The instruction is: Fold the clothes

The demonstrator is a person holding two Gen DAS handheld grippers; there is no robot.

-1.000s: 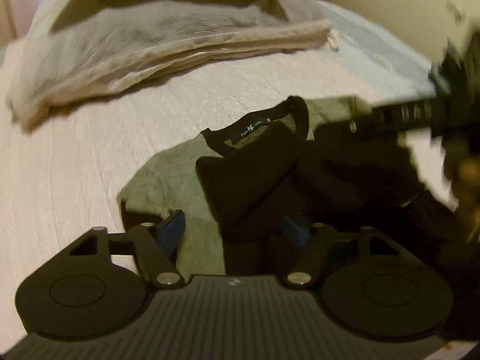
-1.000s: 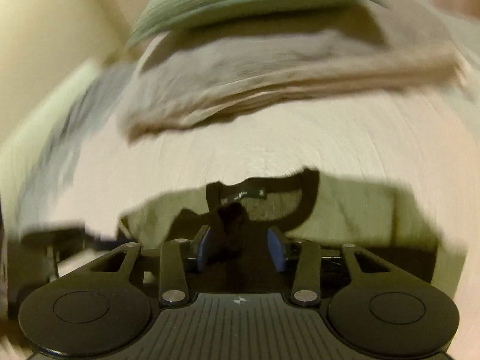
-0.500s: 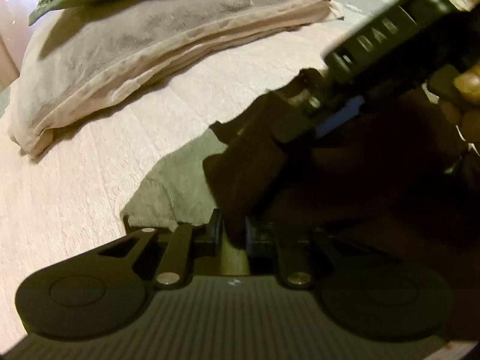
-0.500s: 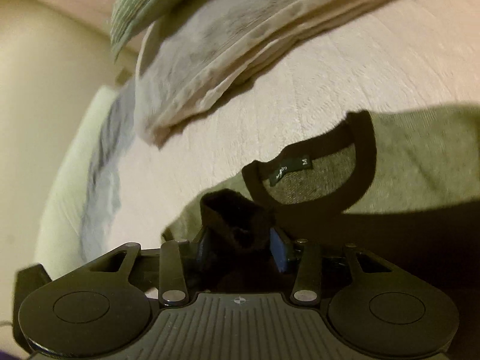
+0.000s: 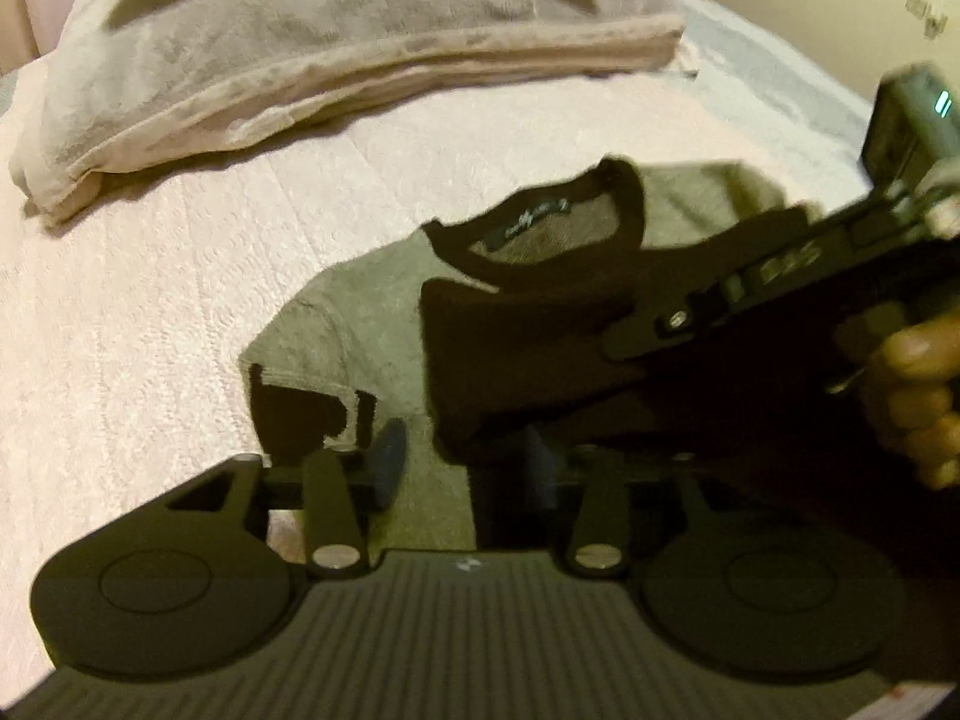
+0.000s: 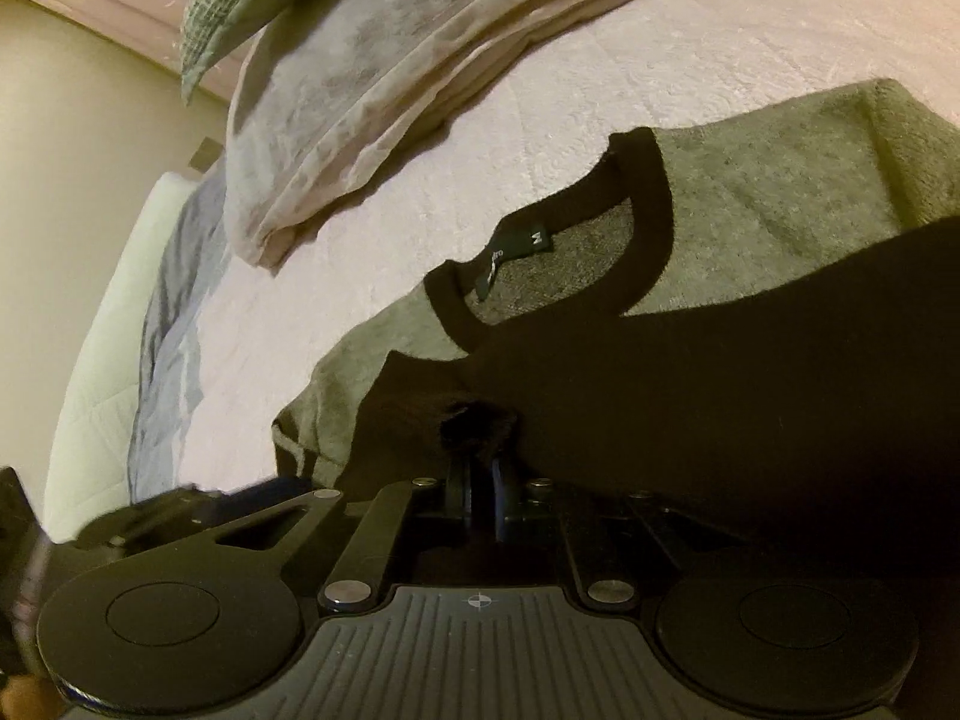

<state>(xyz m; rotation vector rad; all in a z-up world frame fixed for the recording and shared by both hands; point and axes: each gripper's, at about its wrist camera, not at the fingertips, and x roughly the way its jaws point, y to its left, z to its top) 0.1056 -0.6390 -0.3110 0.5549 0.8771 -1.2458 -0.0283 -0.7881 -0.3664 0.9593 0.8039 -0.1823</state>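
A grey-green sweater with a black collar lies flat on the bed, neck toward the pillows. Its black sleeve is folded across the chest. My left gripper hovers low over the sweater's left side. Its jaws are opening, with grey fabric under the gap and the sleeve's edge beside the right finger, nothing pinched. In the right wrist view the collar and its size tag show clearly. My right gripper is shut on the bunched cuff of the black sleeve.
A pink textured bedspread covers the bed. A beige pillow lies at the head, with a green cushion on top. A grey sheet and a cream wall lie past the bed's edge. A hand holds the right gripper.
My left gripper closed on the black sleeve half a second ago and has let go, jaws now apart. My right gripper rolled, sank toward the sweater and closed on the cuff.
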